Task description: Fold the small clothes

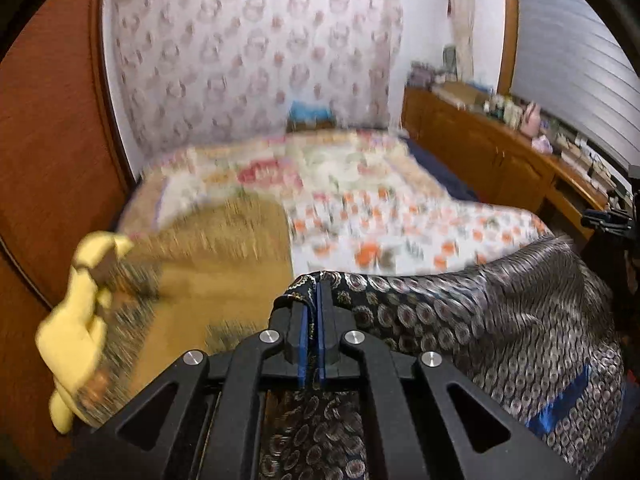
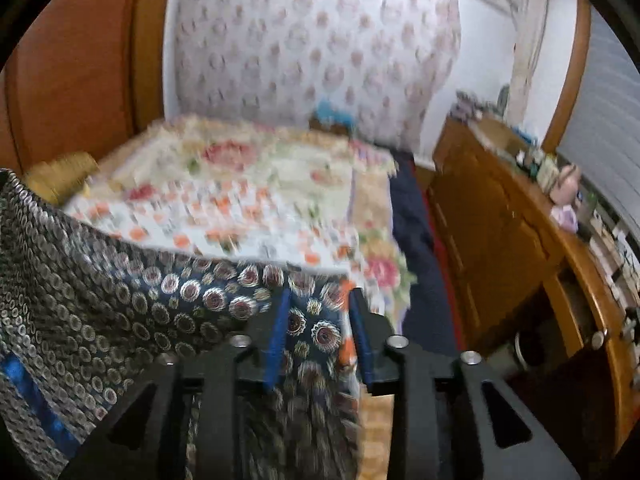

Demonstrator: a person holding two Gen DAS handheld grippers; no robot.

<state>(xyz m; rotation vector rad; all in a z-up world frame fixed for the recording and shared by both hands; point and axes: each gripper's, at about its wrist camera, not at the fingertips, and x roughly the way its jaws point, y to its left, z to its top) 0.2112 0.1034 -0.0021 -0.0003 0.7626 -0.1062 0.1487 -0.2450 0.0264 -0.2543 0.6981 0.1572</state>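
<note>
My left gripper (image 1: 319,286) is clamped on a bunched edge of the garment (image 1: 500,312), a dark cloth with a ring print. My right gripper (image 2: 320,300) stands parted, the cloth between its fingers with no pinch evident. The garment hangs stretched sideways between both grippers, long axis left to right, above the floral bed (image 1: 400,208). Beyond stands a wooden dresser (image 1: 480,152).

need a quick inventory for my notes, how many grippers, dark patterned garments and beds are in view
grippers: 2, left gripper and right gripper
dark patterned garment: 1
bed: 1
total: 4
</note>
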